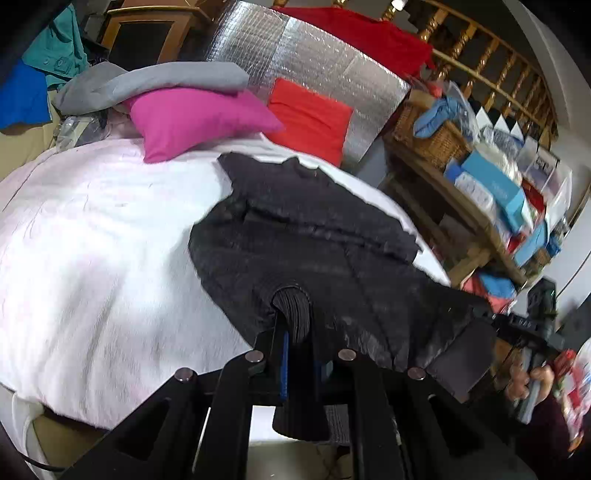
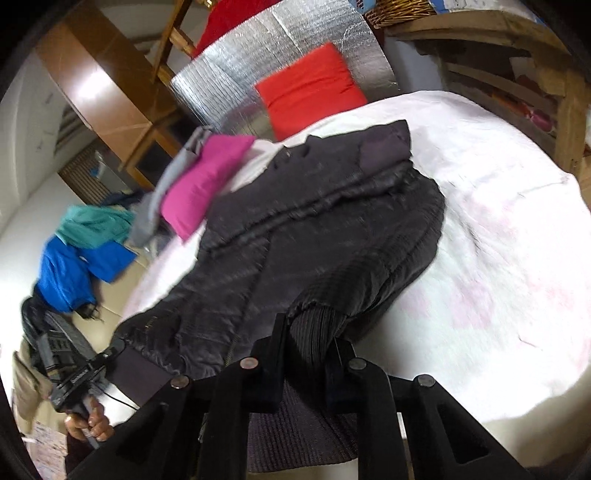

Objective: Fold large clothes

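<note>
1. We count one jacket point(image 1: 306, 236), dark and quilted, lying on the bed point(image 1: 92, 229) with its collar toward the pillows and its hem toward us.
2. Two ribbed knit cuffs on it, one per sleeve. The left gripper point(image 1: 295, 332) is clamped on one cuff point(image 1: 293, 306), its jaws pressed tight around the bunched ribbing.
3. The right gripper point(image 2: 314, 347) is clamped on the other cuff point(image 2: 317, 332) the same way, ribbed knit squeezed between black jaws.
4. Both sleeves run back from the cuffs to the jacket's body, and a ribbed waistband hangs at the near hem, just below the grippers.
5. The jacket's shell looks slightly glossy, stitched in lines across; the frames are blurred, so we cannot make out finer detail.
6. The bed's cover is white, soft and faintly textured, rounded by the lens.
7. Two pillows beyond the jacket's collar: one pink point(image 1: 195, 118), one red point(image 1: 310, 118), both square and plump.
8. One grey garment point(image 1: 147, 86) is draped over the pink pillow, matte and smooth.
9. One silver foil panel point(image 1: 317, 62) stands behind the pillows, crinkled and gridded, with a red cloth point(image 1: 362, 33) over its top edge.
10. Beside the bed, away from the jacket, one teal garment point(image 2: 96, 225) lies on a blue one point(image 2: 74, 269).
11. Each wrist view catches the other gripper at its edge, with a hand point(image 1: 532, 380) around its handle.
</note>
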A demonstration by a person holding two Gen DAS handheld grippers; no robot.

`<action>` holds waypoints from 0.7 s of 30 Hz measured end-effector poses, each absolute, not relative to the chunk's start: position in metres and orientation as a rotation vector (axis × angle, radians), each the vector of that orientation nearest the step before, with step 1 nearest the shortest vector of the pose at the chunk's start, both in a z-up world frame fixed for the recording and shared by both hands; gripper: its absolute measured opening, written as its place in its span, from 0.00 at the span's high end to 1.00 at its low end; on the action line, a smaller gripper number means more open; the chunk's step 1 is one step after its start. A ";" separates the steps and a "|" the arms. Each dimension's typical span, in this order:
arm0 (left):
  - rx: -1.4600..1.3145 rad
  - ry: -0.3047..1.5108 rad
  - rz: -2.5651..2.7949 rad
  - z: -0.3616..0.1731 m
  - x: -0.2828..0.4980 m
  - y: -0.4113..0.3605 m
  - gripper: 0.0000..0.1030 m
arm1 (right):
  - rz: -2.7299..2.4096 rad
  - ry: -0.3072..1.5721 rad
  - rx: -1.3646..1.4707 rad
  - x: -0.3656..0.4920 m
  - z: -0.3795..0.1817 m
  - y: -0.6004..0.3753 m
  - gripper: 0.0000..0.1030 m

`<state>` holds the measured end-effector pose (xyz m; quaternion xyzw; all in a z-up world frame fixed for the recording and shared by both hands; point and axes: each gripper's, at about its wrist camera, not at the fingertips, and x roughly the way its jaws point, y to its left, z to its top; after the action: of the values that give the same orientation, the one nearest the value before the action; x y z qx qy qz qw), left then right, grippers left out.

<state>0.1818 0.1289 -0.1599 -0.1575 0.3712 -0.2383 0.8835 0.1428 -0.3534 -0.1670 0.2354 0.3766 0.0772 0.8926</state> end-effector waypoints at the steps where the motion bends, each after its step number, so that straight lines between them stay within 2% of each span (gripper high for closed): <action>1: -0.341 0.765 -0.502 -0.153 0.189 0.130 0.90 | 0.170 0.770 0.506 0.146 -0.164 -0.357 0.84; 11: -0.410 0.722 -0.482 -0.119 0.265 0.112 0.90 | 0.196 0.665 0.644 0.188 -0.139 -0.402 0.84; 21: -0.471 0.736 -0.444 -0.109 0.378 0.101 0.90 | 0.176 0.606 0.722 0.292 -0.122 -0.435 0.84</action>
<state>0.3783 0.1006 -0.1085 -0.2260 0.3535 -0.2132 0.8823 0.2925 -0.4352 -0.1222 0.3474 0.2917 0.0844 0.8872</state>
